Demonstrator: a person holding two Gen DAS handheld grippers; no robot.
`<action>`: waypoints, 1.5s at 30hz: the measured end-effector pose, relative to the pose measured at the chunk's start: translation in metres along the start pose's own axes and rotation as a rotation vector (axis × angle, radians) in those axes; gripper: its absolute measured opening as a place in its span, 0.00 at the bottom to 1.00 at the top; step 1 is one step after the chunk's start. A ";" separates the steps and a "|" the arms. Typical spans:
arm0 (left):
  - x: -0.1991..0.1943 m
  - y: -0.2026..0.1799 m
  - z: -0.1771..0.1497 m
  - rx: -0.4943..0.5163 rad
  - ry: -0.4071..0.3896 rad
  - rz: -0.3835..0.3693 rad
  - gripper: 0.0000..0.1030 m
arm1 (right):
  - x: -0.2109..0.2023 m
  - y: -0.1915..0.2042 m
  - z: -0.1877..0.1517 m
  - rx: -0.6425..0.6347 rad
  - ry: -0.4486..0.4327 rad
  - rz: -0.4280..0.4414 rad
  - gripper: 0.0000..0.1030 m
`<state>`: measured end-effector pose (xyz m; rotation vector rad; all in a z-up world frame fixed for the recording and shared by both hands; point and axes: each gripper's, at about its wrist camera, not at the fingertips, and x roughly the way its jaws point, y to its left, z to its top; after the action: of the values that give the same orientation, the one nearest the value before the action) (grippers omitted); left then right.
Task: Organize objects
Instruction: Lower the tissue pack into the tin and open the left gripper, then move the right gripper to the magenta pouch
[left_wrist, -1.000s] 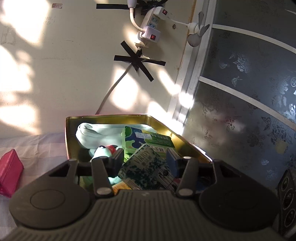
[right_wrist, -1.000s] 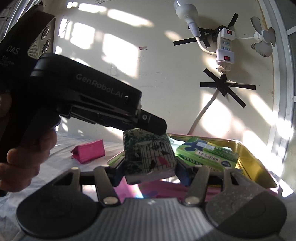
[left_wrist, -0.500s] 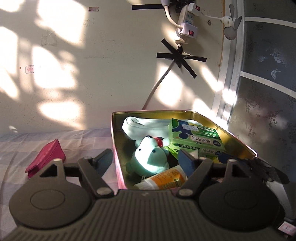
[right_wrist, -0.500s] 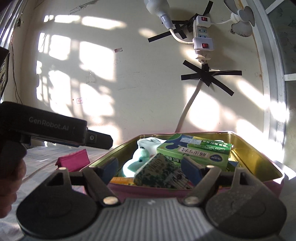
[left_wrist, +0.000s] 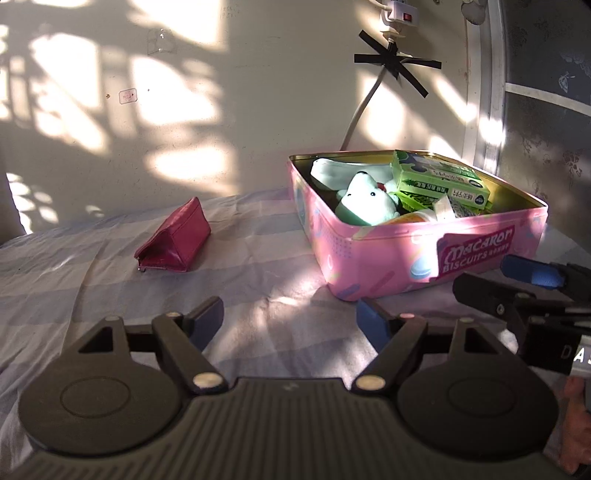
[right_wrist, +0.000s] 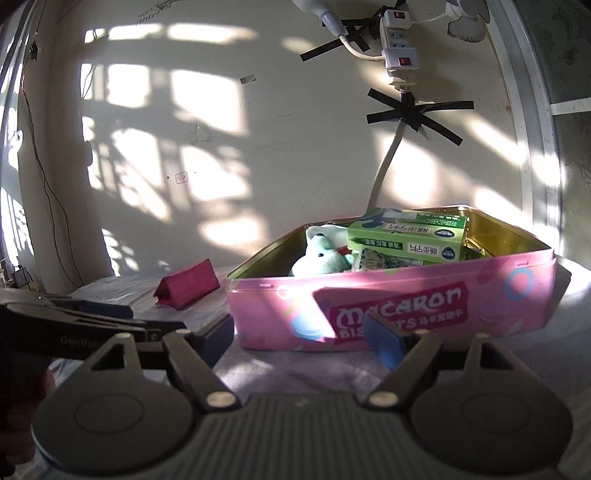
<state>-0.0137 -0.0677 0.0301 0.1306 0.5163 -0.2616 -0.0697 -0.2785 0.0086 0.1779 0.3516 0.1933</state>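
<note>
On the checked bedsheet (left_wrist: 258, 266) stands the pink biscuit tin (left_wrist: 417, 251), lid off, against the sunlit wall (left_wrist: 221, 129). Inside it lie a green box (left_wrist: 439, 179), a pale green plush toy (left_wrist: 367, 201), a rolled white cloth (left_wrist: 328, 171) and a patterned packet (right_wrist: 384, 261) wedged under the box (only partly seen). The left claw (left_wrist: 290, 319) hangs low over the sheet with its jaws apart and nothing between them; the tin sits ahead of it and to its right, the red pouch (left_wrist: 173, 238) ahead and to its left, well apart from the tin. The right claw (right_wrist: 301, 343) is likewise spread and empty, its blue pads just short of the tin's near wall, which fills the view straight ahead; whether a pad touches the wall I cannot tell. Both claws' jaws have just been opening.
</note>
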 end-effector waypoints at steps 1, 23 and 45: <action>0.000 0.003 -0.003 -0.006 0.006 0.008 0.78 | 0.001 0.003 -0.002 0.000 0.010 -0.001 0.77; 0.001 0.054 -0.030 -0.060 0.011 0.082 0.79 | 0.019 0.064 -0.015 -0.142 0.102 0.002 0.76; 0.007 0.167 -0.039 -0.411 -0.037 0.127 0.80 | 0.185 0.172 0.025 -0.297 0.221 0.077 0.58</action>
<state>0.0204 0.0979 0.0020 -0.2406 0.5127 -0.0299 0.0829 -0.0751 0.0072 -0.1245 0.5308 0.3393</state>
